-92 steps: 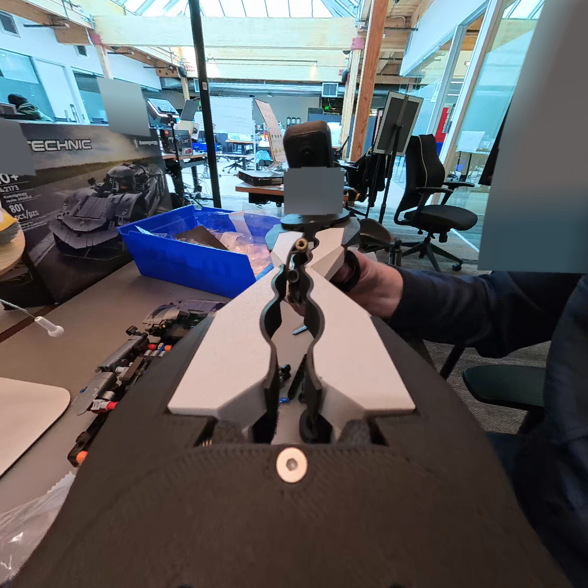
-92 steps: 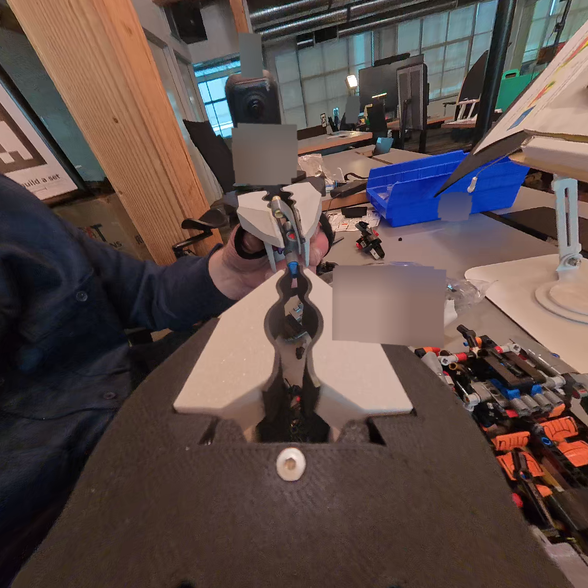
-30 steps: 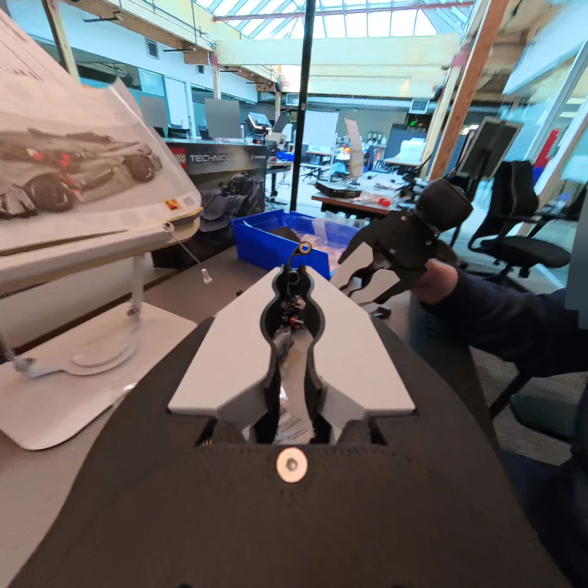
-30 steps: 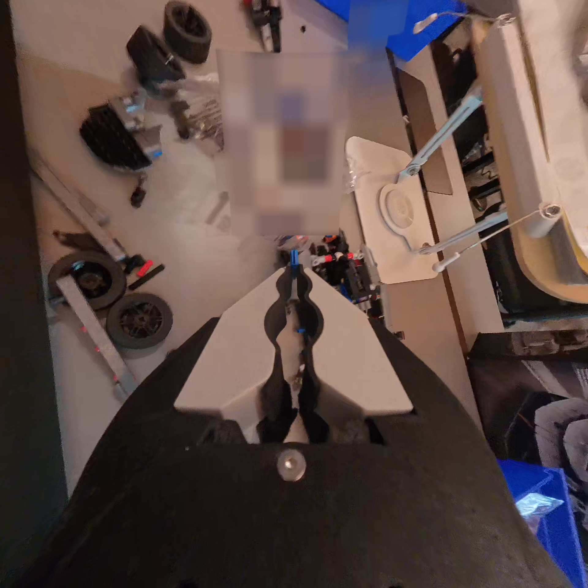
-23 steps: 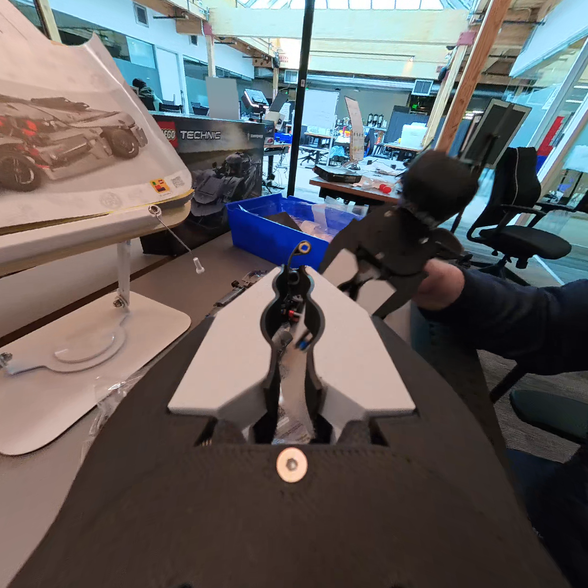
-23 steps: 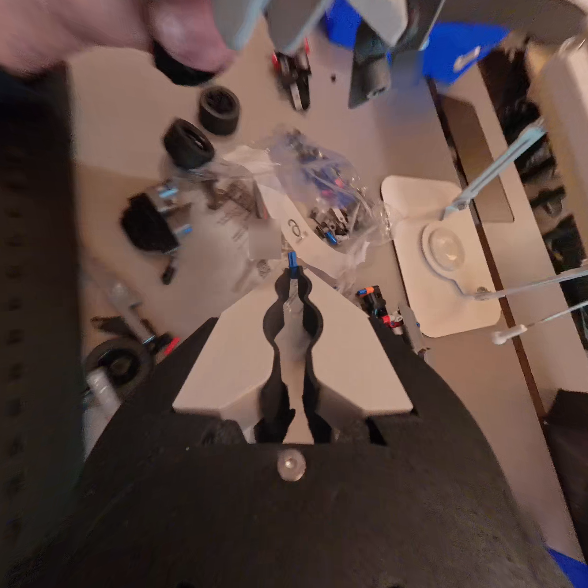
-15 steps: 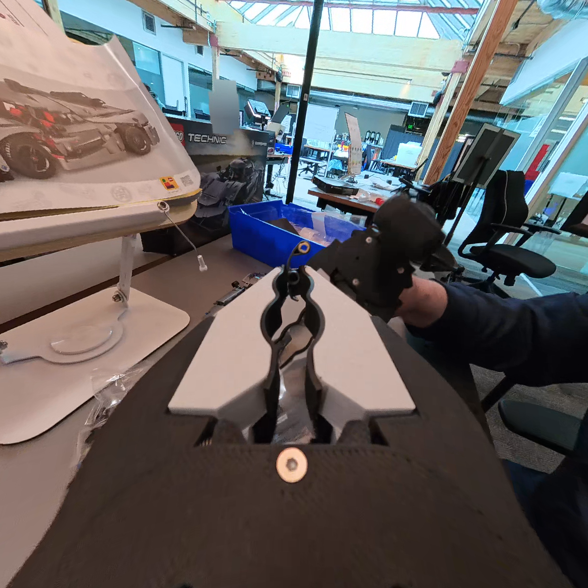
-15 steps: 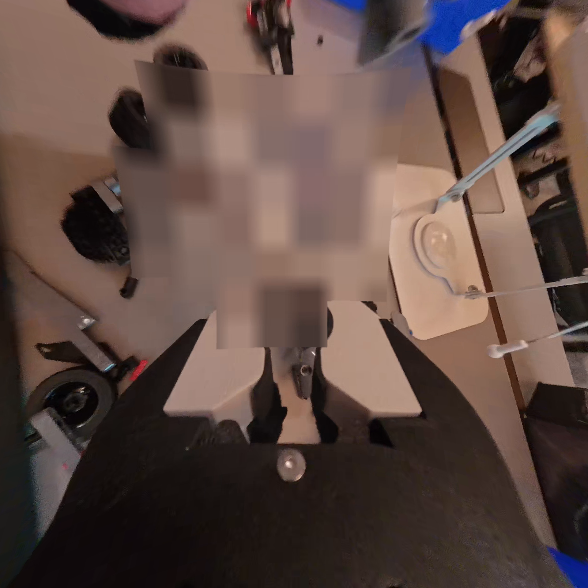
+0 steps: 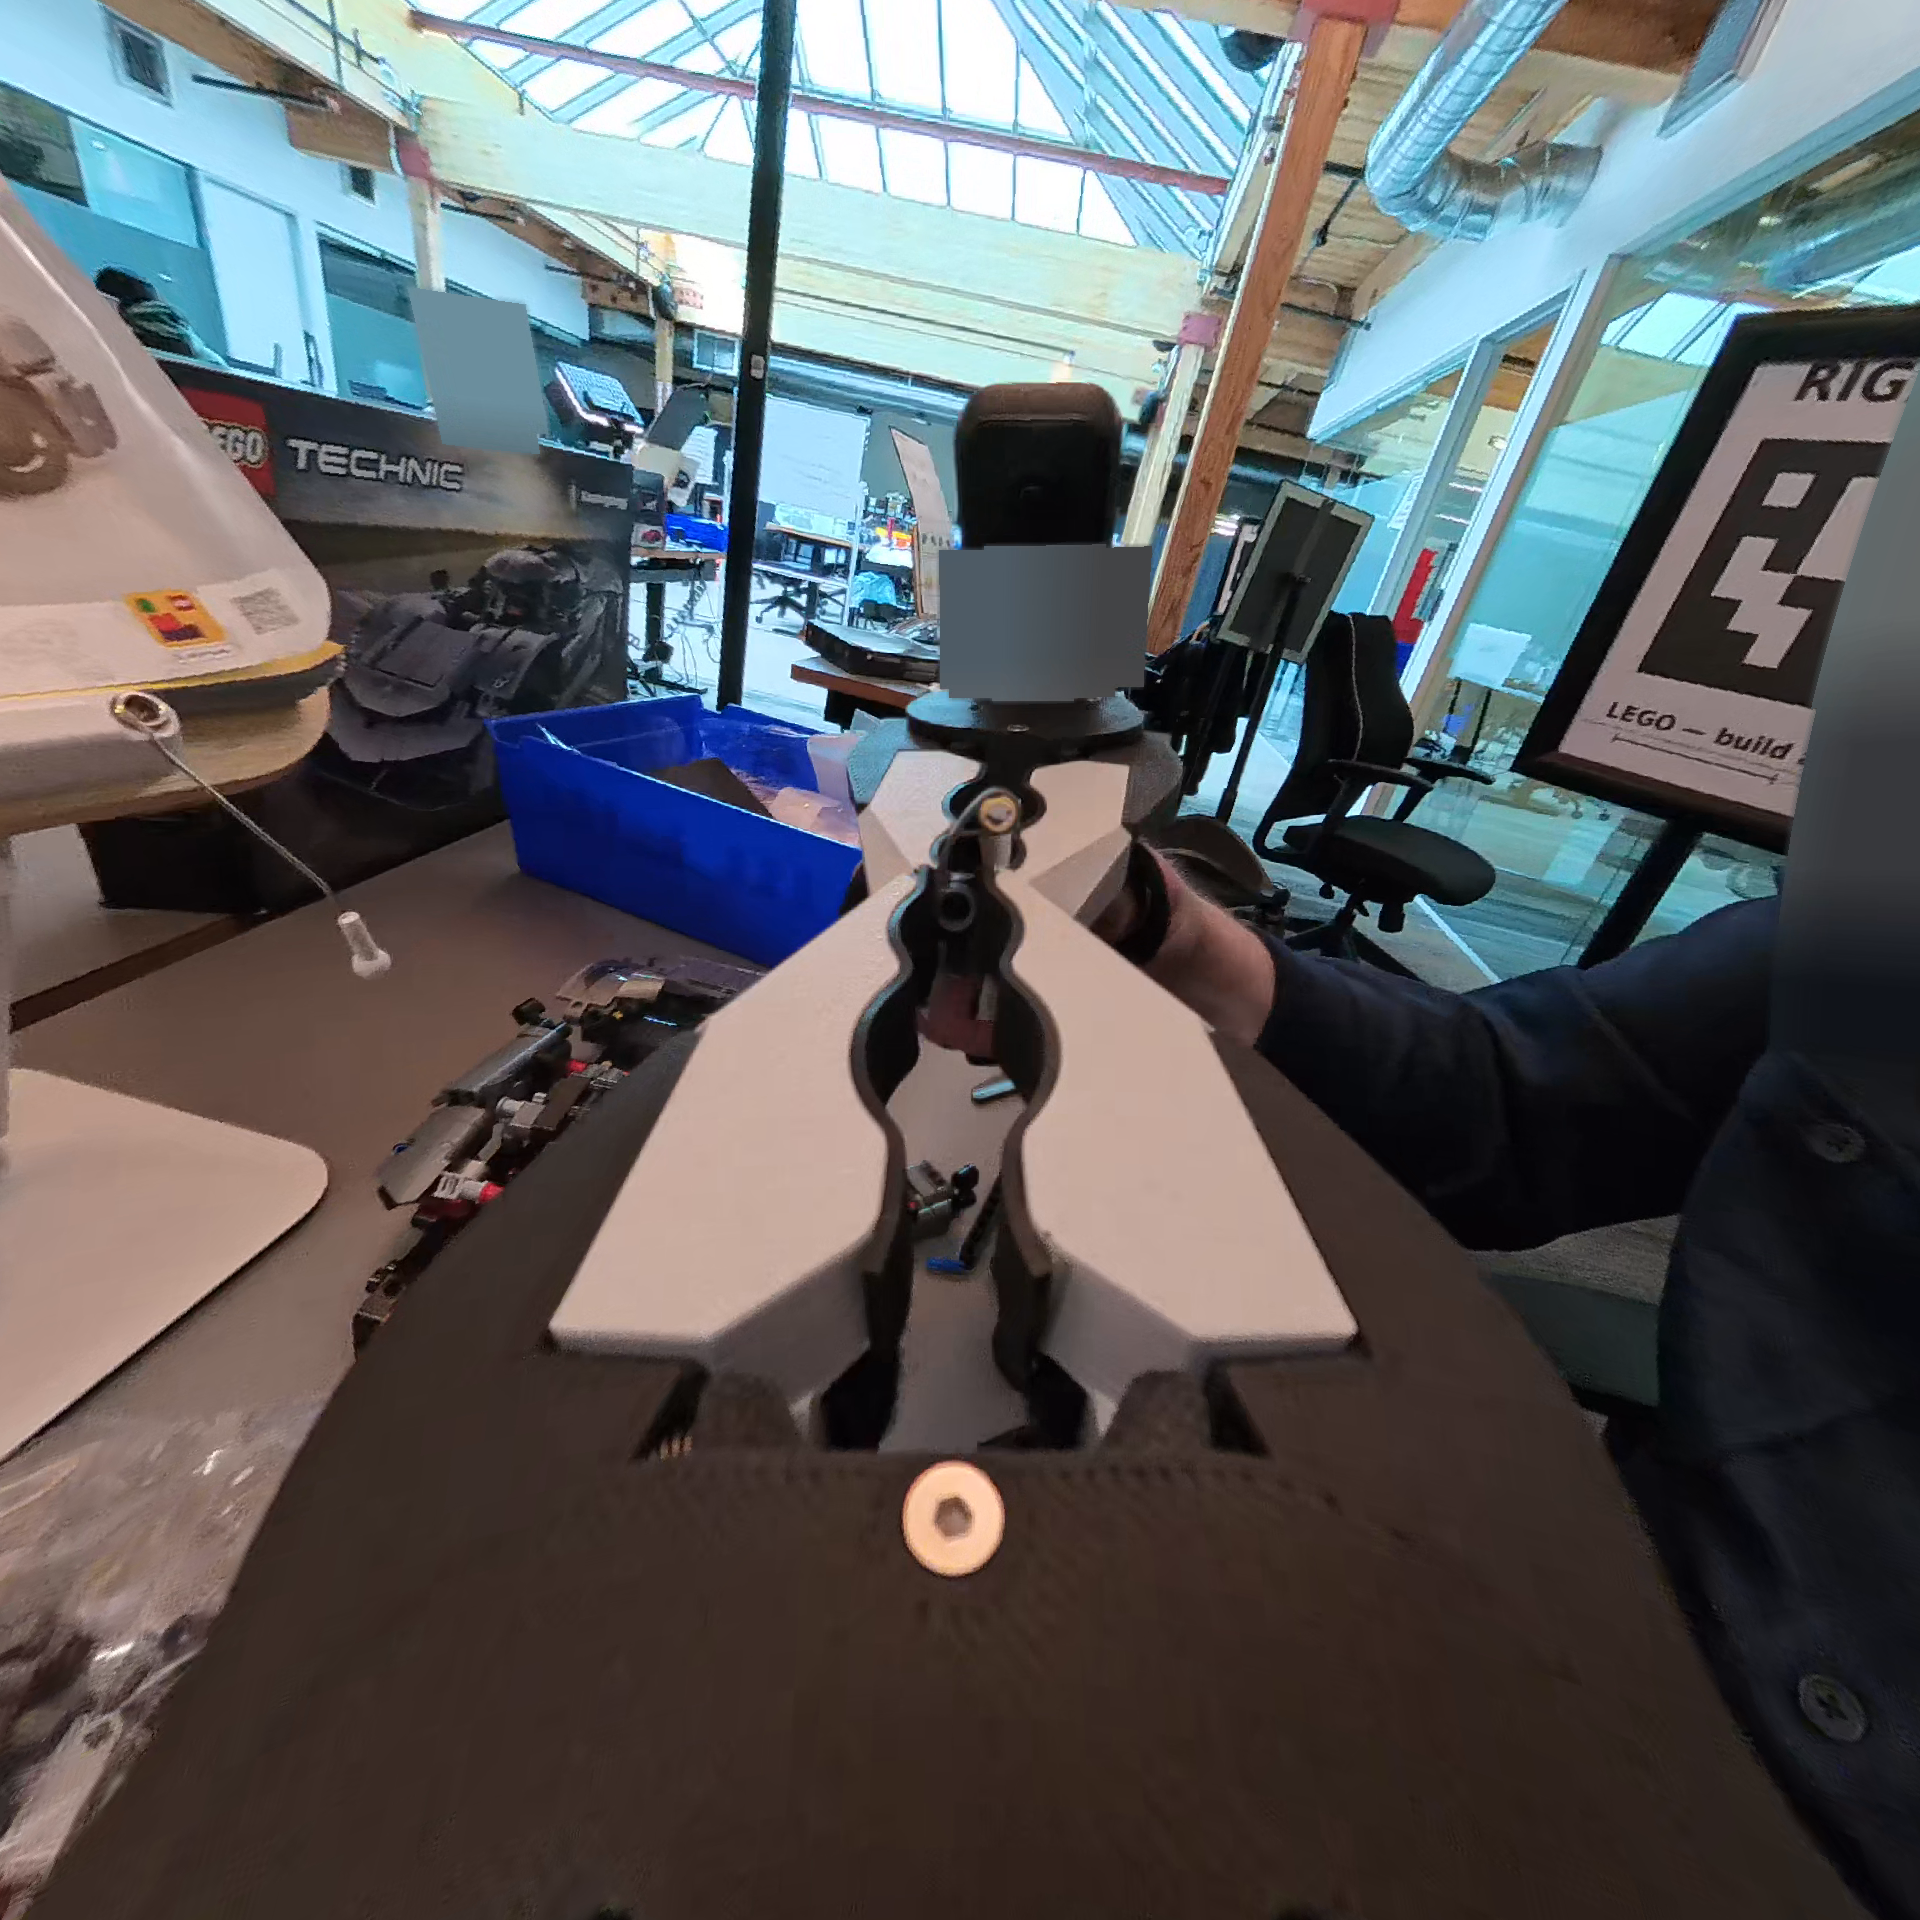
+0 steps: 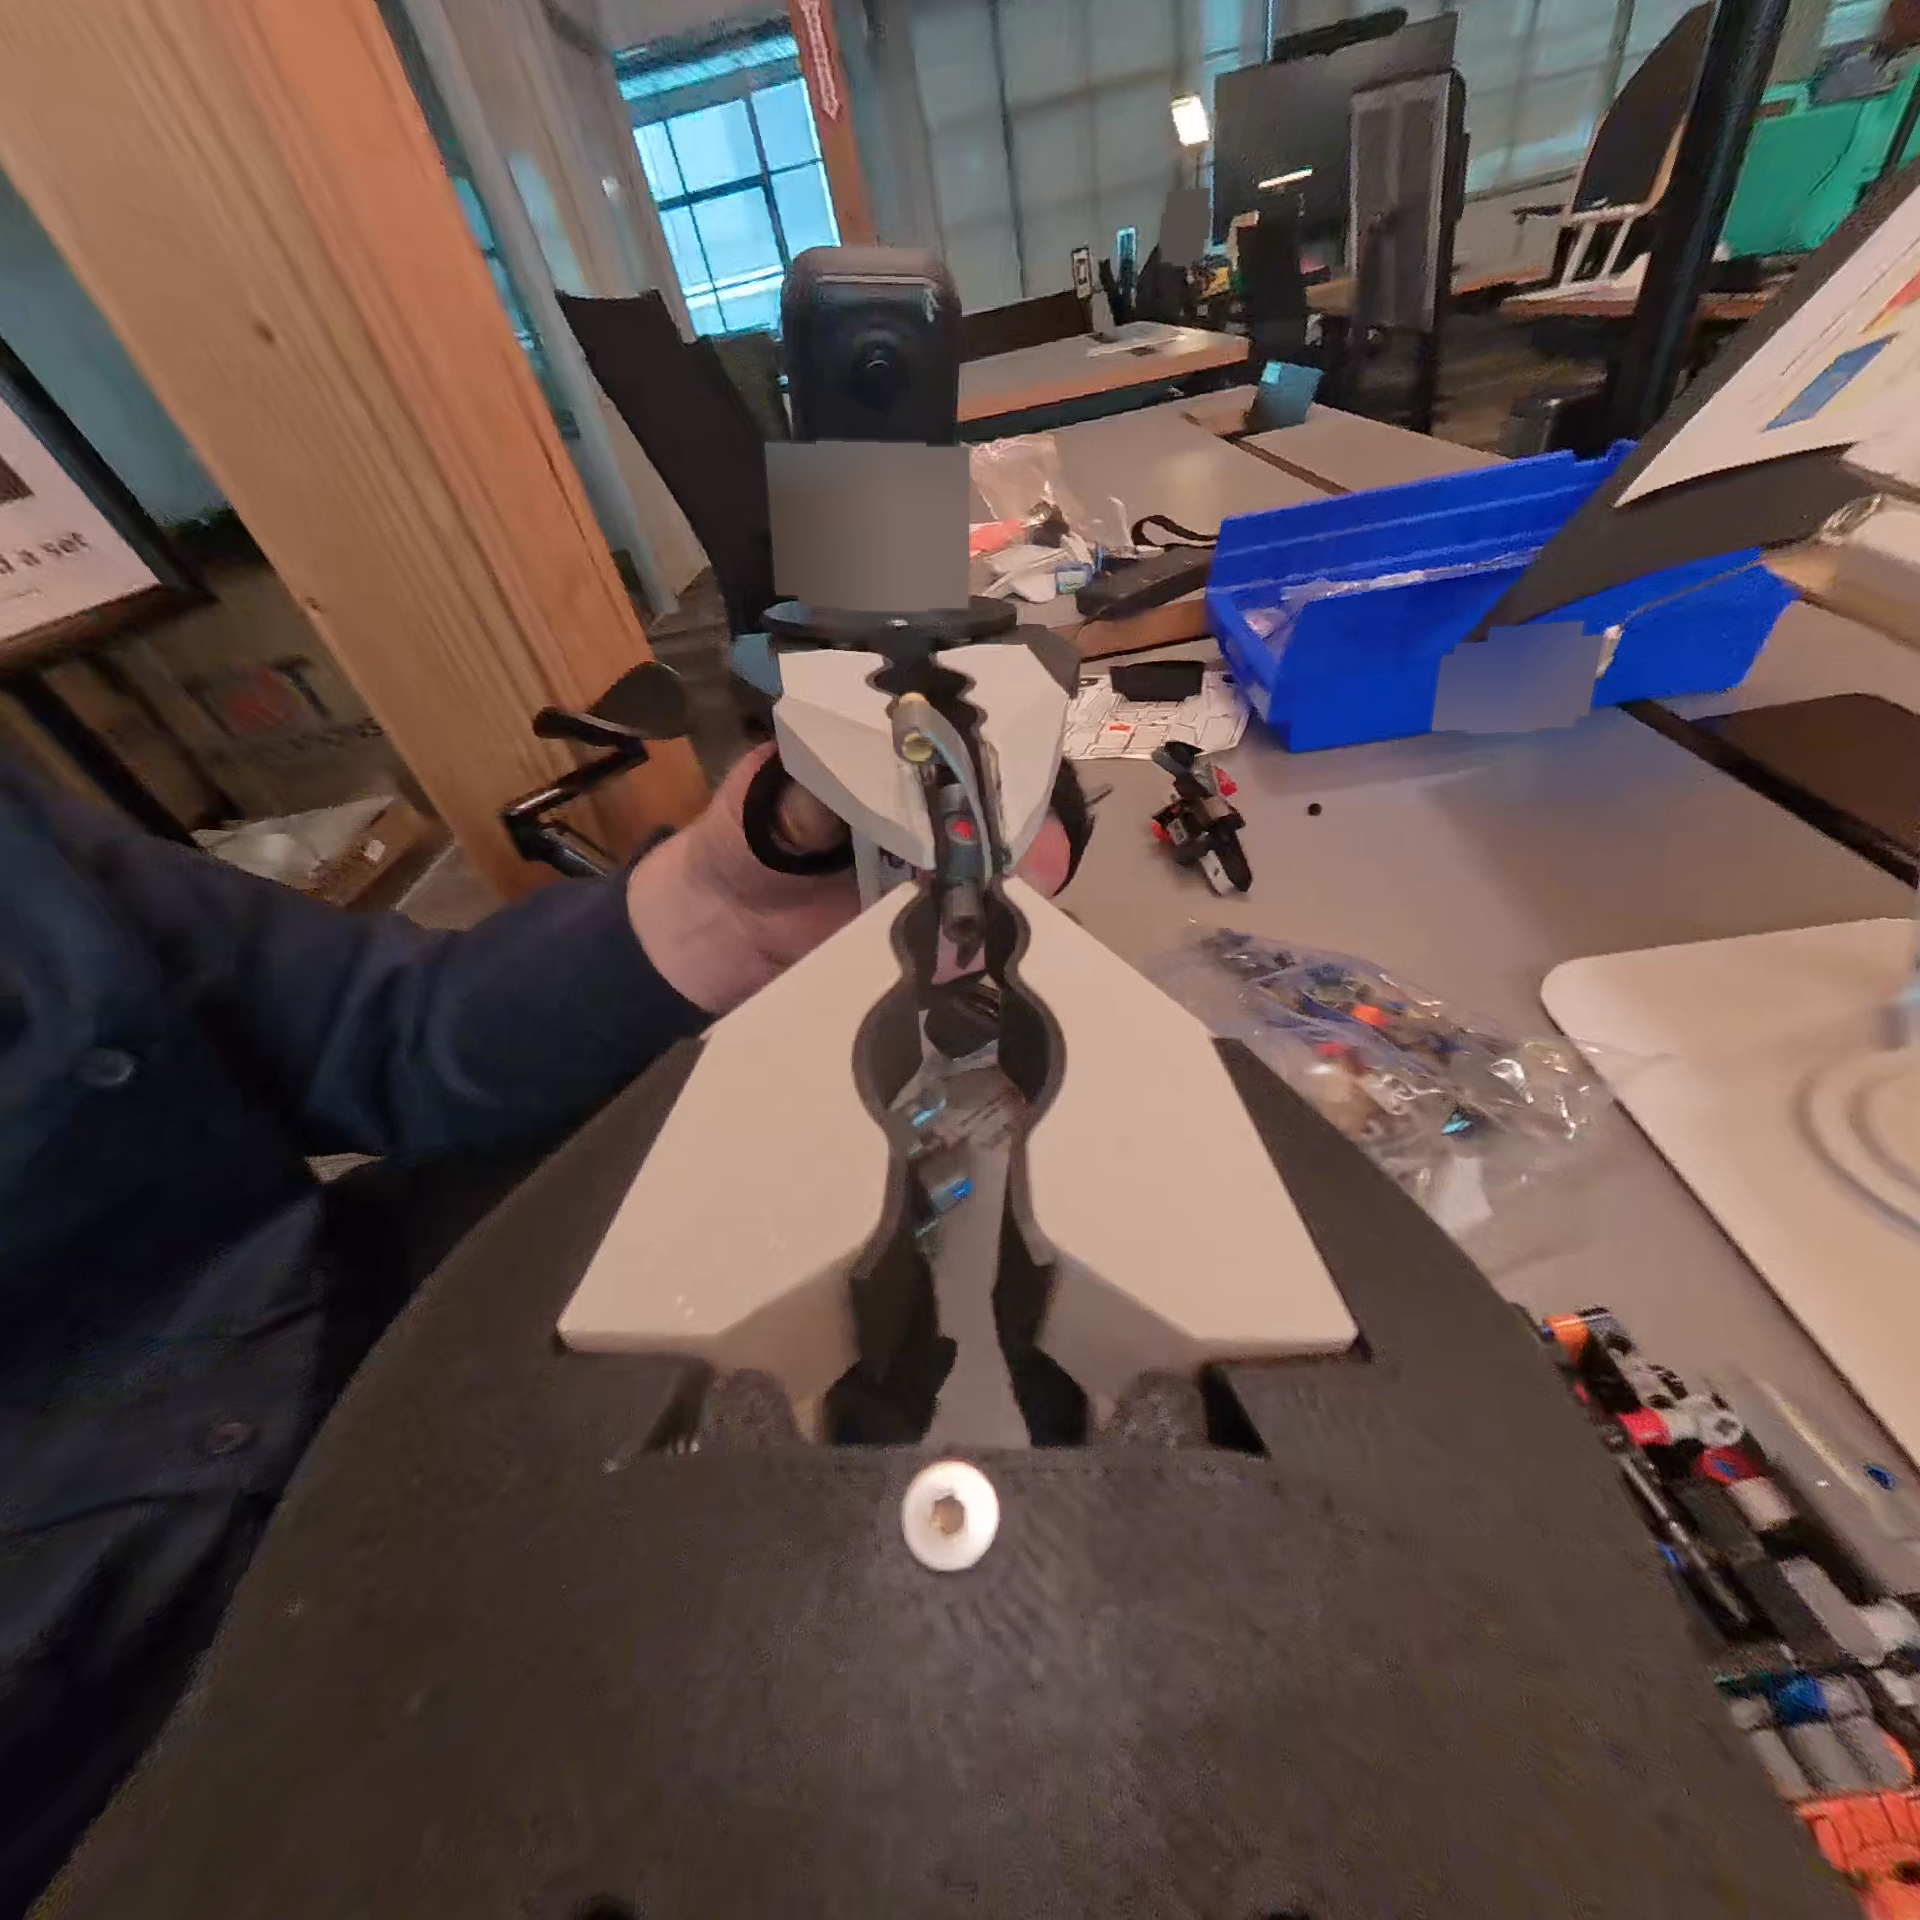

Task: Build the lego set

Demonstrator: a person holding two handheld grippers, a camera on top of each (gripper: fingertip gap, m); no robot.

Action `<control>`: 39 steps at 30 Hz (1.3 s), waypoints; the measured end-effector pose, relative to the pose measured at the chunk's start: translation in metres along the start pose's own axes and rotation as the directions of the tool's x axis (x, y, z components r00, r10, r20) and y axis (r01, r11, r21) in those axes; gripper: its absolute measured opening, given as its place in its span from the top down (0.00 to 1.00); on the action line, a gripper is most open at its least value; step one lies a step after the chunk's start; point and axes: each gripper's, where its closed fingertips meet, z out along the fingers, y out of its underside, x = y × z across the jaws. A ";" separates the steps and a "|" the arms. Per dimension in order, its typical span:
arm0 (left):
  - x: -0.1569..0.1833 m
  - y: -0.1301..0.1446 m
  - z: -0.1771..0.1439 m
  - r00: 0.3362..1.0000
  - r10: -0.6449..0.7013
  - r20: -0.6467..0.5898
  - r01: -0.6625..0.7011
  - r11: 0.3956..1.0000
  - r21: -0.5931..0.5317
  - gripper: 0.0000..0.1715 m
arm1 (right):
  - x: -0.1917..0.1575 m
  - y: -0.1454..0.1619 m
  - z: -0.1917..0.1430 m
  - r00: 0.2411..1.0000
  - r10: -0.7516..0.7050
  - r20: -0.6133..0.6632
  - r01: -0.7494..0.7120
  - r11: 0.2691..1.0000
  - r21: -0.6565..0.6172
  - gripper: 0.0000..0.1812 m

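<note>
Two tongs meet tip to tip above a grey surface in an open workshop.

Left tongs [image 9: 954,902] and right tongs [image 10: 957,916], both narrow, pinch one small lego assembly [image 10: 951,831]; a blue bin [image 9: 665,826] sits far, a wooden post [image 10: 312,395] left.

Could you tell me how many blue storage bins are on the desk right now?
1: the blue bin sits at the desk's far side, beside the set's box; the right wrist view shows the same bin. Others may be hidden.
</note>
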 end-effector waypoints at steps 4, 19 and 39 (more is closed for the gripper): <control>0.000 0.001 0.002 0.999 0.043 0.015 -0.043 0.999 -0.016 0.94 | -0.001 0.005 -0.005 0.998 -0.050 -0.025 0.048 0.996 -0.070 0.98; 0.003 -0.007 -0.001 0.953 0.260 0.153 -0.257 0.966 -0.042 1.00 | -0.011 0.003 -0.002 0.996 0.069 0.056 -0.069 0.998 -0.011 0.98; 0.008 -0.026 0.000 0.893 0.375 0.247 -0.389 0.921 0.009 1.00 | -0.014 -0.019 -0.006 0.973 0.156 0.168 -0.182 0.970 0.159 0.96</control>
